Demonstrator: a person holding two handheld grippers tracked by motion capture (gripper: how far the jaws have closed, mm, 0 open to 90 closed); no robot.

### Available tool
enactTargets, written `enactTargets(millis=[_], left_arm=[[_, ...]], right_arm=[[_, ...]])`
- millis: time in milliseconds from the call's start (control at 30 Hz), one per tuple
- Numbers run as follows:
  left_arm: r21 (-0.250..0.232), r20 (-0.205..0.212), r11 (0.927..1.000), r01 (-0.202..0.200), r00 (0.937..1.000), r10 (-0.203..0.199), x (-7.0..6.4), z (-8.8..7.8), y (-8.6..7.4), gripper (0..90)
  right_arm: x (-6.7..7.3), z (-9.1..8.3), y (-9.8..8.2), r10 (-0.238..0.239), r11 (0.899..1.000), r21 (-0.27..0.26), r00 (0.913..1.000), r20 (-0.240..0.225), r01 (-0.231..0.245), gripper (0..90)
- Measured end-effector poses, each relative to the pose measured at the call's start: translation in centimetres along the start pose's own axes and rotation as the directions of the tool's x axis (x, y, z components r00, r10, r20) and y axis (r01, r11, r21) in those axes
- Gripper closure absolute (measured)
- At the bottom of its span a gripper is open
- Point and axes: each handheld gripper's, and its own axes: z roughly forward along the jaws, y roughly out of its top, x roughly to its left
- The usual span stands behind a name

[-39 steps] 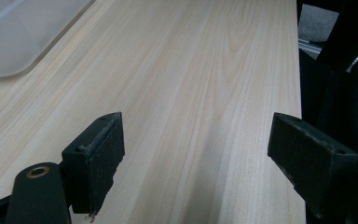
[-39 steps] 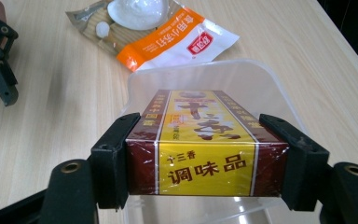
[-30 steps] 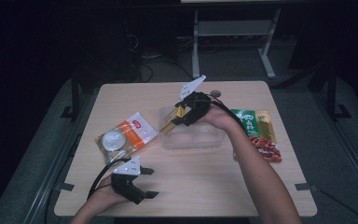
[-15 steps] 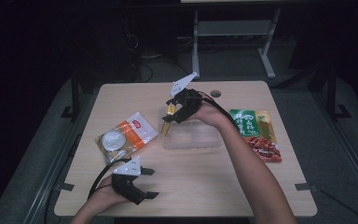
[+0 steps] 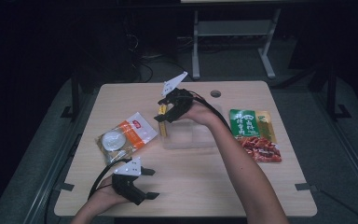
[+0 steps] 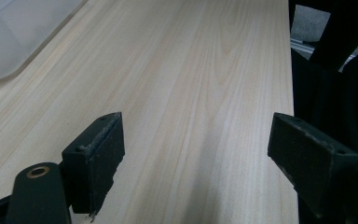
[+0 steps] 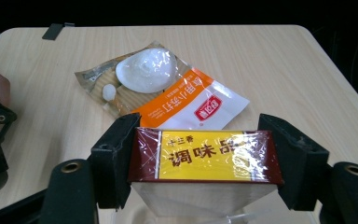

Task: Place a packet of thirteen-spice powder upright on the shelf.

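Yellow-labelled seasoning box (image 7: 205,161) is being gripped by the jaws of the right gripper (image 5: 166,115) at twelve o'clock above the clear container (image 5: 191,135), seemingly for packing, while the left gripper (image 5: 140,184) is being rested, jaws released, on the tabletop (image 5: 205,186).

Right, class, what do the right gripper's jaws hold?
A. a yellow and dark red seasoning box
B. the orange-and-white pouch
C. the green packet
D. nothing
A: in the right gripper view, the right gripper has its jaws pressed on both ends of the yellow and dark red seasoning box, above the orange-and-white pouch.
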Motion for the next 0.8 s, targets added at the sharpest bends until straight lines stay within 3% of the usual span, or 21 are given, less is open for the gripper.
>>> enactTargets(millis=[300, 533, 567, 800], left_arm=[[0.005, -0.001, 1.0, 0.001, 1.0, -0.001, 0.1, 0.0, 0.0, 18.3], [0.003, -0.012, 0.9991, 0.043, 0.999, -0.043, 0.5, 0.1, 0.0, 15.1], [0.003, -0.011, 0.9989, 0.047, 0.9989, -0.047, 0.5, 0.1, 0.0, 14.0], [-0.002, -0.022, 0.9986, 0.053, 0.9984, -0.053, 0.6, 0.0, -0.1, 13.3]], right_arm=[[-0.4, 1.5, -0.5, 0.023, 1.0, 0.002, 0.9995, -0.021, -0.023, 31.4], [-0.4, 1.4, -1.0, 0.05, 0.999, -0.005, 0.9983, -0.028, -0.051, 31.4], [-0.5, 1.4, -1.1, 0.036, 0.999, -0.008, 0.999, -0.026, -0.036, 31.3], [-0.4, 1.5, -2.0, 0.058, 0.998, -0.011, 0.9978, -0.033, -0.059, 31.2]])
